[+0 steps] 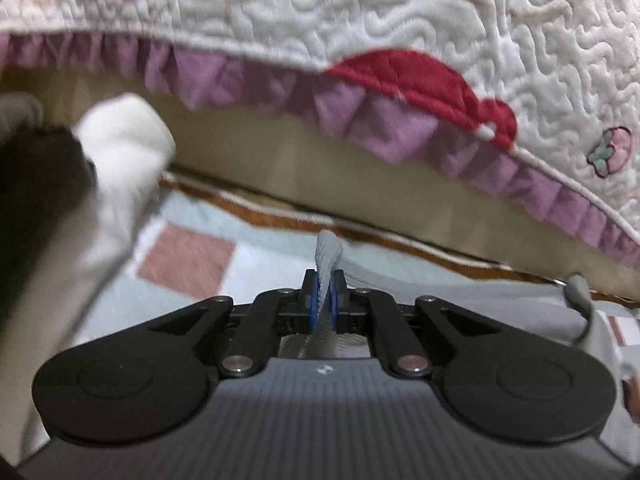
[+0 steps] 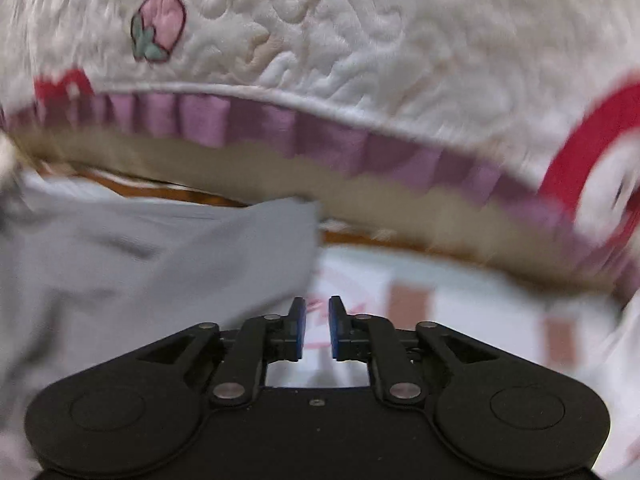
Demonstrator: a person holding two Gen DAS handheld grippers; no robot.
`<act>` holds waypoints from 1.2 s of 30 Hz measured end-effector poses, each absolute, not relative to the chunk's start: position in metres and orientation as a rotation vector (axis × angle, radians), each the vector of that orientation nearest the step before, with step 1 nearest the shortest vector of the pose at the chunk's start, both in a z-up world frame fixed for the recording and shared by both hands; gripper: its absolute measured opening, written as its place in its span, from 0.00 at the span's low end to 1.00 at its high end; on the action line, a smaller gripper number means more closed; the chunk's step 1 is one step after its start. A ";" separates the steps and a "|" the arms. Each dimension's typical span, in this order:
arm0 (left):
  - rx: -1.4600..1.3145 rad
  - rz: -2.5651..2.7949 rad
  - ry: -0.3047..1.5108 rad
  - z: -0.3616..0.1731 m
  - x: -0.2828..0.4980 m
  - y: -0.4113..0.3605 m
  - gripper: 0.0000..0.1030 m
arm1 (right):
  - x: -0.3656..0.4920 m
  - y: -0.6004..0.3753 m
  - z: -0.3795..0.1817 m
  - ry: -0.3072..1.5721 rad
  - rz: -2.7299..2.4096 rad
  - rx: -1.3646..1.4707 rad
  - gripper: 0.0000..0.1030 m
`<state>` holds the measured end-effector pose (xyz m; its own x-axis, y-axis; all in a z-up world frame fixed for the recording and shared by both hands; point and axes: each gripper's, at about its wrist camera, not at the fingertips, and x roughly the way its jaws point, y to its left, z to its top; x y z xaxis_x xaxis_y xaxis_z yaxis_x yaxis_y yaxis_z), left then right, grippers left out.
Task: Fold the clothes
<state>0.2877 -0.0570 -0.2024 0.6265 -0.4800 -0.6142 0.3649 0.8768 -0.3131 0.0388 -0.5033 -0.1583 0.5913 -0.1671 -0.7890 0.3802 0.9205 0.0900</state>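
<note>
While the left gripper (image 1: 324, 280) is clamping its blue pads onto a fold of grey ribbed cloth (image 1: 330, 254) at the lower centre of the left wrist view, the pinched edge is standing up between the jaws and the rest of the grey garment is trailing off to the lower right, where a grey drawstring end (image 1: 578, 286) is lying blurred. At the left of that frame a white and black piece of fabric (image 1: 116, 160) is hanging, too blurred to name. Beyond the gripper, a pale blue mat with pink squares (image 1: 188, 260) is spreading across the floor, its brown border running along the beige side of a bed (image 1: 320, 176).

Over in the right wrist view, the right gripper (image 2: 317, 308) is sitting with its jaws parted by a narrow gap and nothing between the pads; it is released, grasping nothing. Just to its left, the grey garment (image 2: 160, 256) is filling the left half of the frame, its corner reaching toward the centre, apart from the fingers. Past the fingertips the same pale mat (image 2: 460, 312) is showing.

Farthest off, across the top of both views, a quilted cream bedspread (image 2: 360, 40) with a purple frill (image 1: 248, 80), red appliqué patches (image 1: 420, 80) and a small embroidered pink strawberry (image 2: 160, 26) is draping over the bed's edge.
</note>
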 end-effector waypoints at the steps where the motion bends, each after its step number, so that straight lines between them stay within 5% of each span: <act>1: -0.178 -0.499 0.767 -0.204 0.286 -0.056 0.05 | 0.039 -0.503 -0.160 0.885 -0.311 0.333 0.18; 3: -0.202 -0.518 0.800 -0.208 0.285 -0.055 0.09 | 0.045 -0.507 -0.168 0.881 -0.306 0.434 0.21; 7: -0.228 -0.552 0.846 -0.214 0.282 -0.056 0.30 | 0.062 -0.516 -0.189 0.879 -0.352 0.559 0.53; 13: -0.189 -0.638 0.913 -0.220 0.276 -0.067 0.59 | 0.077 -0.528 -0.213 0.743 -0.555 0.558 0.57; 15: -0.147 -0.660 0.910 -0.221 0.271 -0.074 0.60 | 0.084 -0.532 -0.221 0.716 -0.531 0.594 0.57; 17: -0.061 -0.621 0.853 -0.223 0.267 -0.083 0.57 | 0.096 -0.535 -0.230 0.731 -0.513 0.597 0.57; 18: -0.034 -0.600 0.824 -0.225 0.266 -0.085 0.44 | 0.103 -0.537 -0.235 0.747 -0.509 0.595 0.57; 19: -0.013 -0.575 0.810 -0.227 0.268 -0.087 0.05 | 0.107 -0.536 -0.235 0.744 -0.496 0.580 0.58; 20: 0.009 -0.551 0.796 -0.227 0.270 -0.086 0.01 | 0.109 -0.534 -0.234 0.735 -0.480 0.562 0.57; 22: 0.046 -0.501 0.751 -0.222 0.272 -0.082 0.00 | 0.115 -0.531 -0.232 0.718 -0.449 0.524 0.05; 28: -0.091 -0.453 0.610 -0.175 0.272 -0.048 0.00 | 0.066 -0.516 -0.173 0.450 -0.445 0.364 0.04; 36: -0.137 -0.478 0.515 -0.165 0.268 -0.045 0.01 | 0.019 -0.524 -0.129 0.323 -0.527 0.218 0.02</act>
<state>0.2676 -0.0447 -0.1648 0.7636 -0.4716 -0.4410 0.4040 0.8818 -0.2433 0.0192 -0.5245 -0.1293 0.8158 -0.4560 -0.3556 0.5239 0.8431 0.1209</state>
